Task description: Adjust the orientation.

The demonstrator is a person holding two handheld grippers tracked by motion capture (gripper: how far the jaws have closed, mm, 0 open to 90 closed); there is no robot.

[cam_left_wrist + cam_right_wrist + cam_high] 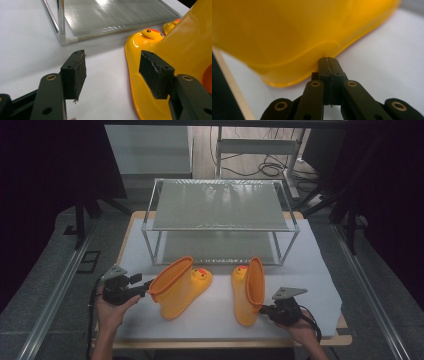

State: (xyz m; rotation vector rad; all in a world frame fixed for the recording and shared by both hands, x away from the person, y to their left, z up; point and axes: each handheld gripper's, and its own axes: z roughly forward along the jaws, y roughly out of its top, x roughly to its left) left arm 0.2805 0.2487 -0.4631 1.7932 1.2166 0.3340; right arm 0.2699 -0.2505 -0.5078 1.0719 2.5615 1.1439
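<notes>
Two yellow duck-faced rubber boots rest on the white mat. The left boot lies tilted with its orange-rimmed mouth toward my left gripper, which is open right beside that rim. In the left gripper view the left gripper has one pad over bare mat and the other in front of the boot's yellow side, and the sole edge reaches in between them. The right boot has my right gripper at its near end. There the right gripper is shut, tips against the right boot's lower edge, gripping nothing.
A two-tier metal rack with glass-like shelves stands behind the boots at mid-table; its corner post is near the left gripper. The table's front edge is close to both hands. Cables lie on the floor beyond the rack.
</notes>
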